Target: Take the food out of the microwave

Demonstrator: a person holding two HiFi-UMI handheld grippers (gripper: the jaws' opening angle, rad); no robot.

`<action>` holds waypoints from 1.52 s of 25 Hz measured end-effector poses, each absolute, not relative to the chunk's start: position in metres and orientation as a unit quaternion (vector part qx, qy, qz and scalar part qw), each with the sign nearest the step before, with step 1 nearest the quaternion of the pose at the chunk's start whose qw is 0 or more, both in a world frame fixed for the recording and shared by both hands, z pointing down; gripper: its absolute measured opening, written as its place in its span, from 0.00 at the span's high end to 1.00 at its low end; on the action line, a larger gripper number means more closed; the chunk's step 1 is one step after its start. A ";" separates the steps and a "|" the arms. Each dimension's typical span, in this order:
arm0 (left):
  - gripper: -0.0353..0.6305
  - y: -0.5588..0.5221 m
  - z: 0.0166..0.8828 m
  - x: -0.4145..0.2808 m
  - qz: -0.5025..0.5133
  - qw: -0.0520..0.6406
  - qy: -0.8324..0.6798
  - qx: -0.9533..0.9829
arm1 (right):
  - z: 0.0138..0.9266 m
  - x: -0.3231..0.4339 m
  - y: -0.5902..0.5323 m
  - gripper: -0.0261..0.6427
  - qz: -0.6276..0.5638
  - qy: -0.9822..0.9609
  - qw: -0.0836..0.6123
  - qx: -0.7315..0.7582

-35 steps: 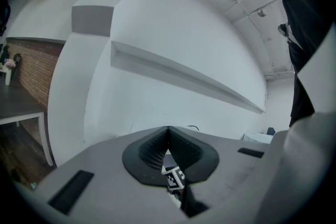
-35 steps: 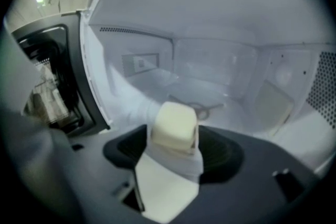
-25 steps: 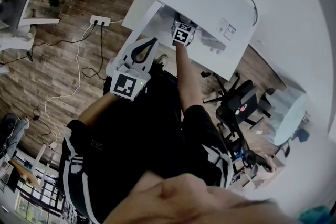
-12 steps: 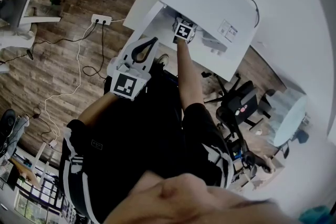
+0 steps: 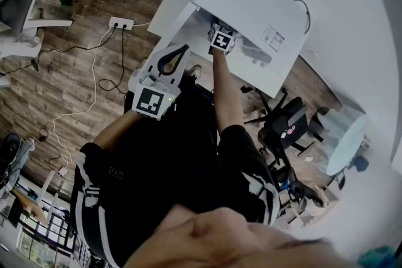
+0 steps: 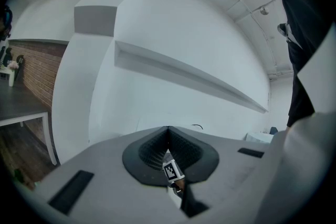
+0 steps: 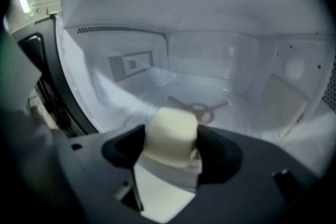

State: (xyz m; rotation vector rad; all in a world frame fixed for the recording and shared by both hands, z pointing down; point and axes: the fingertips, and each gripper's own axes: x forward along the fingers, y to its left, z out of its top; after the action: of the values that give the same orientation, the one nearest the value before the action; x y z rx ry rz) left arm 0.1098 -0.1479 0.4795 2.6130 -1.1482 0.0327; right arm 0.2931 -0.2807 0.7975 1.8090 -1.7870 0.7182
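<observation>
Outside, the left gripper (image 6: 168, 139) is held pressed together, empty. Past the open door (image 7: 44, 76), the food block (image 7: 170, 127) is pinched by the right gripper (image 7: 169, 147) inside the microwave (image 7: 210, 55), near the roller ring (image 7: 202, 109).

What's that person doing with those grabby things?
A person is taking food out of a white microwave. The right gripper reaches into the open microwave, and its jaws are shut on a pale, creamy block of food. The food is inside the microwave and not out yet. The left gripper is held back near the person's body, with its jaws closed on nothing.
</observation>
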 end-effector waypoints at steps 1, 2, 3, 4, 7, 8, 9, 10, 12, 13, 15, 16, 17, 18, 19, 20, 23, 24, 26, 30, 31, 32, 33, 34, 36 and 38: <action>0.90 -0.148 0.480 0.109 0.011 0.143 -0.398 0.906 | 0.798 0.291 -0.280 0.49 0.263 -0.658 0.245 0.661; 0.90 -0.148 0.479 0.109 0.010 0.143 -0.399 0.906 | 0.800 0.290 -0.280 0.49 0.263 -0.662 0.243 0.659; 0.90 -0.148 0.479 0.108 0.009 0.143 -0.399 0.906 | 0.801 0.288 -0.280 0.49 0.264 -0.664 0.242 0.657; 0.90 -0.148 0.479 0.108 0.008 0.142 -0.399 0.906 | 0.801 0.288 -0.280 0.49 0.265 -0.663 0.242 0.657; 0.90 -0.147 0.478 0.107 0.007 0.140 -0.398 0.906 | 0.800 0.290 -0.279 0.49 0.267 -0.661 0.240 0.660; 0.90 -0.147 0.478 0.107 0.006 0.140 -0.398 0.907 | 0.798 0.290 -0.279 0.49 0.266 -0.661 0.237 0.661; 0.90 -0.147 0.477 0.107 0.005 0.141 -0.398 0.907 | 0.796 0.290 -0.279 0.49 0.265 -0.661 0.234 0.662; 0.90 -0.147 0.477 0.107 0.004 0.141 -0.398 0.907 | 0.793 0.291 -0.279 0.49 0.264 -0.661 0.233 0.663; 0.90 -0.145 0.477 0.105 0.002 0.142 -0.397 0.907 | 0.790 0.293 -0.276 0.49 0.261 -0.657 0.231 0.668; 0.90 -0.145 0.476 0.104 0.001 0.142 -0.396 0.907 | 0.789 0.293 -0.275 0.49 0.261 -0.656 0.229 0.670; 0.90 -0.144 0.475 0.101 -0.001 0.141 -0.393 0.909 | 0.786 0.292 -0.270 0.49 0.263 -0.654 0.228 0.672; 0.90 -0.143 0.474 0.100 -0.003 0.141 -0.391 0.909 | 0.785 0.291 -0.268 0.49 0.264 -0.652 0.228 0.673; 0.90 -0.143 0.473 0.098 -0.004 0.141 -0.389 0.910 | 0.783 0.291 -0.266 0.49 0.264 -0.651 0.227 0.675; 0.90 -0.143 0.472 0.097 -0.005 0.140 -0.387 0.912 | 0.782 0.291 -0.264 0.49 0.265 -0.649 0.226 0.676; 0.90 -0.142 0.471 0.095 -0.007 0.140 -0.384 0.913 | 0.781 0.291 -0.261 0.49 0.265 -0.647 0.225 0.679; 0.90 -0.141 0.470 0.094 -0.008 0.139 -0.381 0.914 | 0.780 0.291 -0.257 0.49 0.266 -0.644 0.225 0.681; 0.90 -0.139 0.468 0.088 -0.011 0.138 -0.371 0.918 | 0.776 0.288 -0.247 0.49 0.268 -0.638 0.221 0.687; 0.90 -0.139 0.467 0.086 -0.012 0.138 -0.368 0.920 | 0.775 0.287 -0.244 0.49 0.268 -0.636 0.219 0.689; 0.90 -0.137 0.465 0.081 -0.015 0.137 -0.359 0.923 | 0.773 0.286 -0.236 0.49 0.269 -0.631 0.215 0.695; 0.90 -0.130 0.463 0.070 -0.018 0.139 -0.340 0.930 | 0.766 0.279 -0.216 0.49 0.271 -0.618 0.208 0.708; 0.90 -0.128 0.464 0.067 -0.018 0.140 -0.335 0.932 | 0.764 0.277 -0.211 0.49 0.271 -0.616 0.206 0.711; 0.90 -0.126 0.465 0.065 -0.018 0.141 -0.328 0.934 | 0.761 0.275 -0.206 0.49 0.271 -0.613 0.203 0.714; 0.90 -0.124 0.466 0.063 -0.018 0.141 -0.321 0.936 | 0.758 0.273 -0.200 0.49 0.271 -0.610 0.200 0.717; 0.90 -0.121 0.466 0.062 -0.017 0.141 -0.313 0.939 | 0.755 0.270 -0.195 0.49 0.271 -0.607 0.197 0.720; 0.90 -0.115 0.466 0.060 -0.015 0.147 -0.297 0.943 | 0.747 0.266 -0.182 0.49 0.270 -0.602 0.192 0.727; 0.90 -0.109 0.465 0.057 -0.016 0.152 -0.282 0.947 | 0.738 0.261 -0.170 0.49 0.271 -0.597 0.185 0.733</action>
State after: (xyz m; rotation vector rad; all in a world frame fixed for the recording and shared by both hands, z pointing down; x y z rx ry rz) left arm 0.0571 -0.1094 0.4653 2.7175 -0.8089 -0.0461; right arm 0.2611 -0.1701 0.7381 2.0638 -1.6807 0.7624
